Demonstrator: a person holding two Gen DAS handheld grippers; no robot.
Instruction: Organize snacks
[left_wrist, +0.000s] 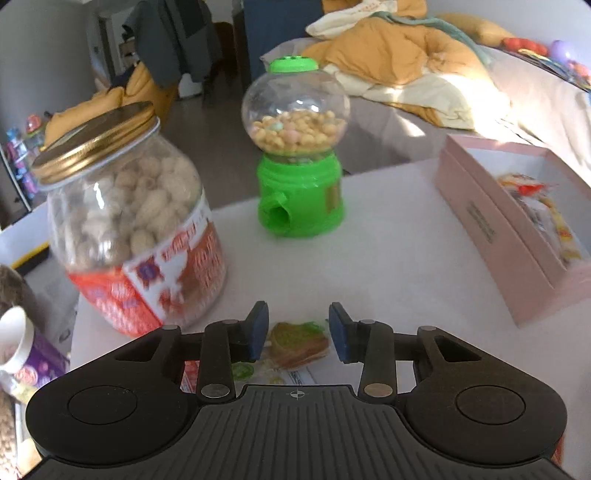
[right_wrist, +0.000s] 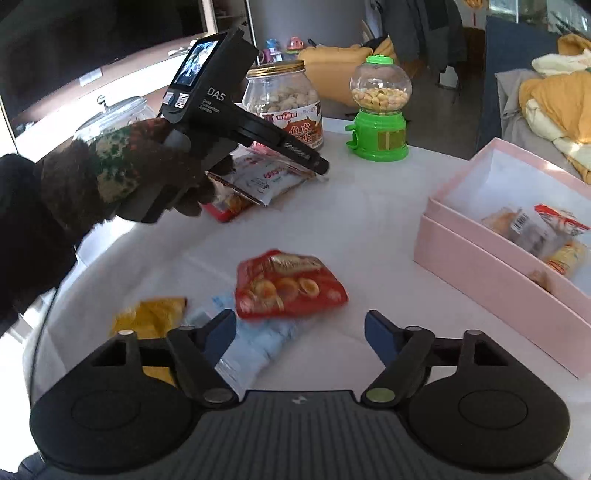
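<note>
While the left tongs (left_wrist: 298, 330) hang low over the bench (left_wrist: 388, 236), a small clear packet (left_wrist: 299, 343) with orange and green contents lies directly between and under their blue pads (left_wrist: 258, 330). The jaws stand fairly narrow, but a gap shows on both sides of the packet, so they do not seem to pinch it; whether it is lifted or lies flat on the bench cannot be told. The right tongs (right_wrist: 300, 338) are spread wide and hold nothing. Just ahead of them, slightly to their left side, lies a red snack bag (right_wrist: 290, 284), and its long axis runs across the view, roughly in line with the gap of the jaws. A pale blue packet (right_wrist: 255, 343) lies partly under it, and a yellow packet (right_wrist: 151, 317) lies further to the left.

The pink box (right_wrist: 491, 269), which already contains several wrapped snacks (right_wrist: 539, 232), stands to the right of both tongs, near the right hand and well apart from the left hand (right_wrist: 122, 170). The red bag is therefore the nearest thing for the right tongs: probably a short reach forward, then a carry to the right into the box. Because the bag lies crosswise, the jaws would likely need to turn or to take it by a corner. The peanut jar (left_wrist: 129, 218) and the green candy dispenser (left_wrist: 299, 155) stand behind, not in the way.
</note>
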